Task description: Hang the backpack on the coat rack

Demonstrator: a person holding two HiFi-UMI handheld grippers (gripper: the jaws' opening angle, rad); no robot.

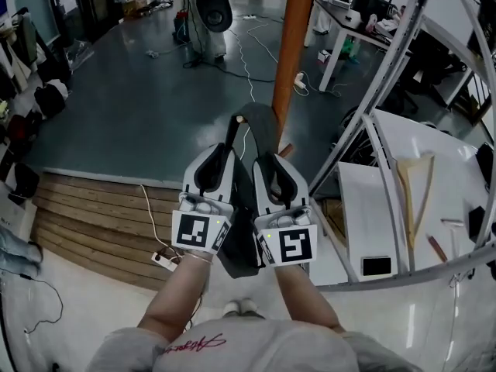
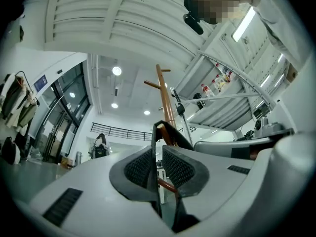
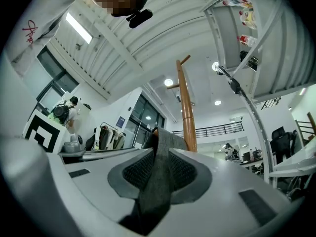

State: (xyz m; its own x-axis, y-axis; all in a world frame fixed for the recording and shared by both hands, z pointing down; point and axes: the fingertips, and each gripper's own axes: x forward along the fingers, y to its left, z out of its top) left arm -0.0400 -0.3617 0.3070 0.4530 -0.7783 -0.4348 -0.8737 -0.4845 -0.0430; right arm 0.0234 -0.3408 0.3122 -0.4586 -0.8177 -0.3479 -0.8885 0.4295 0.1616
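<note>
Both left gripper point(image 1: 221, 155) and right gripper point(image 1: 273, 165) sit clamped on the backpack strap point(image 1: 260, 122), hooking it over the coat rack point(image 1: 294, 45) peg point(image 1: 239, 119); next looks like seat it, then release.

We reach both bare forearms point(image 1: 177, 297) forward side by side, our left gripper point(image 1: 221, 152) and right gripper point(image 1: 273, 163) tilted upward and close together, each with jaws pressed onto the backpack strap point(image 1: 256, 122).
</note>
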